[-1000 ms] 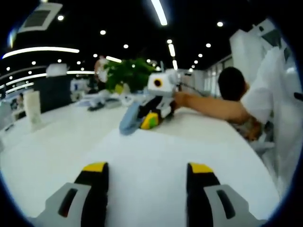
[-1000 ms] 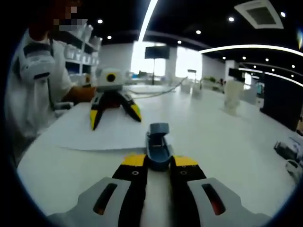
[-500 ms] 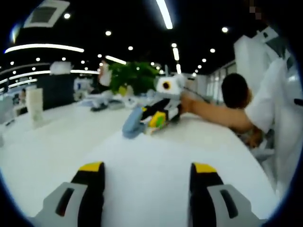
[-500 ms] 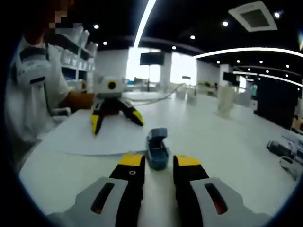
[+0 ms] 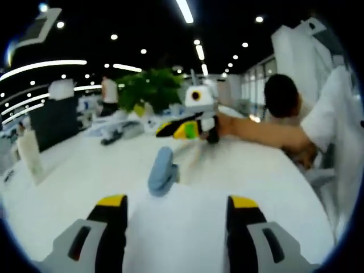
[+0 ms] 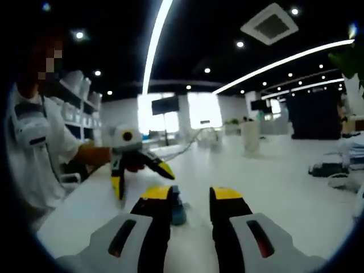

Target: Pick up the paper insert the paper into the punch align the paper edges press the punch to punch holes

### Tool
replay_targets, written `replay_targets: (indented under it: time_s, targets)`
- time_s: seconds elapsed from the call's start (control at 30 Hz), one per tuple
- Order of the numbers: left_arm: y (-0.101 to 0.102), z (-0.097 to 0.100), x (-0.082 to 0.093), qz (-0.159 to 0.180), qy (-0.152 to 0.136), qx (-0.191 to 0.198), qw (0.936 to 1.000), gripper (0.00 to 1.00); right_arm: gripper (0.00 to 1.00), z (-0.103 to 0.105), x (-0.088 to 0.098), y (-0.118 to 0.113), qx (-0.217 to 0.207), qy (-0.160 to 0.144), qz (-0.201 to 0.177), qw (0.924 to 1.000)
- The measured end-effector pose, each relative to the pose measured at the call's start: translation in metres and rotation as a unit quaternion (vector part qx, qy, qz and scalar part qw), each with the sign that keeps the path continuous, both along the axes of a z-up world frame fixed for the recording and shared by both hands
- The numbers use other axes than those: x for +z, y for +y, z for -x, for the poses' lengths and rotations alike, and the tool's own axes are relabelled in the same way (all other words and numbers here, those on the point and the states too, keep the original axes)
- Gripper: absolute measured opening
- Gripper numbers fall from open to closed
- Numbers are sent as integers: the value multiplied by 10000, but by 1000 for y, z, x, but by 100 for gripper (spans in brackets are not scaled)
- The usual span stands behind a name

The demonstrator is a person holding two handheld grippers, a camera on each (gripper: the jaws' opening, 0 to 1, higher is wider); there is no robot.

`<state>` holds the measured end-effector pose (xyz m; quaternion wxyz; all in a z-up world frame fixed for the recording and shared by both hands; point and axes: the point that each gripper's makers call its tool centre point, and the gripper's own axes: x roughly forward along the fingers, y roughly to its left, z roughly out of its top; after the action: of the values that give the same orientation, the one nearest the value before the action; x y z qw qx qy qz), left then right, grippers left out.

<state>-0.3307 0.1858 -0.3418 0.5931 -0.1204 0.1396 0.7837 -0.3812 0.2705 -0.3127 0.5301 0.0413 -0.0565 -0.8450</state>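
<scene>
Left claw [image 5: 173, 207] hangs released above the paper [image 5: 182, 227]; right claw [image 6: 190, 199], released too, is lifted off the blue punch [image 5: 162, 175] on the counter [image 5: 68, 170].

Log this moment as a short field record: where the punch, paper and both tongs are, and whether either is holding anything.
punch: blue hole punch sits on the white table, at the far edge of the paper
paper: flat on the table, in front of the left tongs
left tongs: open, empty, over the paper
right tongs: open, empty, raised off the punch; also seen in the left gripper view, held up beyond the punch
punch in right gripper view: partly hidden behind a jaw
person: sleeve at the table's edge
</scene>
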Motion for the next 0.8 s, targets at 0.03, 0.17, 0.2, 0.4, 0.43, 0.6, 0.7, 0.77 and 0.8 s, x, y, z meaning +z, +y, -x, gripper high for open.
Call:
replay_targets:
  time_s: [0.03,0.17,0.2,0.4,0.43,0.6,0.7,0.77,0.8]
  targets:
    - [6,4,0,-23,-34,-38,10000,68,28,1,0,1,-34,-22,44,10000]
    - [24,18,-3,-60,-142,-139,9998,64,28,3,4,3,-126,-30,177,9998]
    - [28,20,-5,-54,-139,-177,9997,62,28,3,4,3,-131,-38,187,9997]
    - [53,19,-14,82,-119,-517,9986,62,28,5,-2,2,-162,-73,58,9998]
    - [56,20,-14,73,-113,-547,9984,62,28,5,-2,2,-165,-72,62,9998]
    - [68,25,-12,-187,-283,-685,9971,57,27,10,-4,5,-297,-82,1,9995]
    - [71,32,-11,-430,-405,-726,9956,55,27,11,-3,7,-344,-103,81,9993]
    - [70,30,-13,-490,-442,-753,9950,52,27,12,-3,7,-363,-110,82,9992]
    - [70,31,-15,-529,-485,-769,9944,52,27,13,-3,7,-367,-113,82,9992]
